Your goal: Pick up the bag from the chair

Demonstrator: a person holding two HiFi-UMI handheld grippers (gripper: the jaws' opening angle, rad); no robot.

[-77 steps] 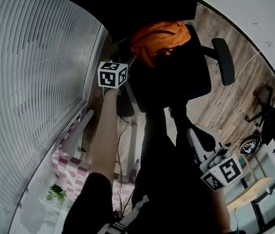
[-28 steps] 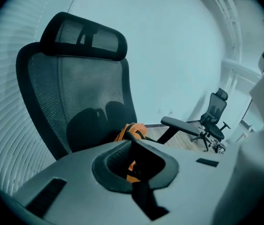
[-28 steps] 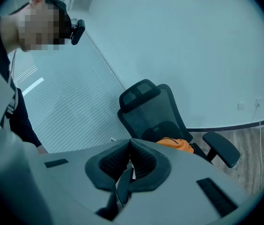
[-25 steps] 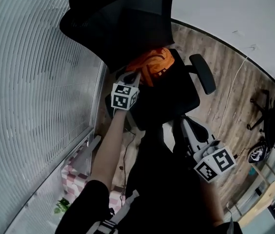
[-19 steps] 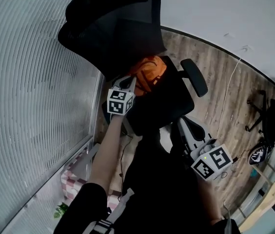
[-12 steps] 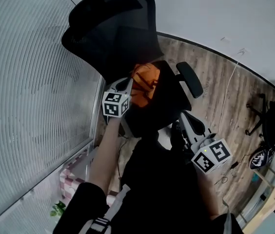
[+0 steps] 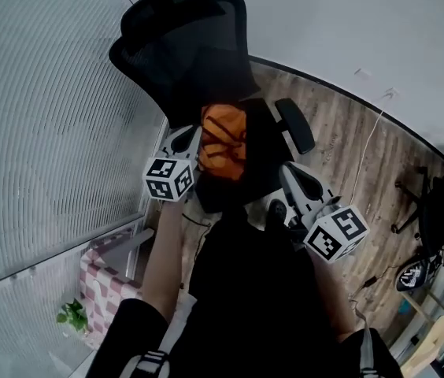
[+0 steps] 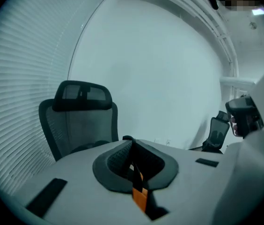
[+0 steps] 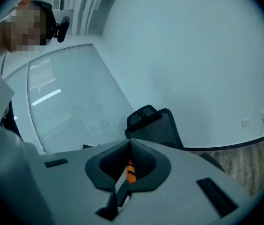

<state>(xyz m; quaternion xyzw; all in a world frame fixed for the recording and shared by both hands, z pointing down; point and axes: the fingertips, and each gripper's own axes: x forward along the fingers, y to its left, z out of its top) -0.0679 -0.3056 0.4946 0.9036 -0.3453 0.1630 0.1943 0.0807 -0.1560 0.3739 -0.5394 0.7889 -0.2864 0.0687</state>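
While the L gripper (image 8: 131, 146) is clenched, its own view shows the pads pressed together w/ a narrow orange strip (image 8: 139, 196) pinched low in the seam, next to sth black. Head view: orange bag (image 7: 223, 140) hangs just beside that gripper's tip, on its R in frame, in front of the black office chair (image 7: 183, 46). It overlaps the seat front; can't tell if the bag bottom touches the seat. Bag has thin black lines across the orange fabric. Strip matches bag colour, so the grip reads as on the bag's strap. R gripper (image 9: 130, 145): jaws closed too, pads meeting. A thin orange/black sliver (image 9: 130, 170) sits at the seam; can't tell what it is. Head view puts the R gripper lower R, apart from the bag, w/ its marker cube (image 7: 336, 232) facing up. L cube (image 7: 168, 178) sits below-left of the bag. Chair: mesh back + headrest toward top of frame, one armrest (image 7: 294, 124) just R of the bag. Blinds (image 7: 41, 132) fill the L side, white wall (image 7: 364, 22) top R, wood floor (image 7: 340, 132) w/ a thin pale cable (image 7: 368, 152) across it. Small green plant (image 7: 68, 315) + pink/white checked surface (image 7: 100, 278) at lower L, near the base of the blinds. L gripper view also shows a 2nd chair (image 8: 216, 132) at R, by the wall. Person's dark clothing (image 7: 246, 305) fills bottom centre.
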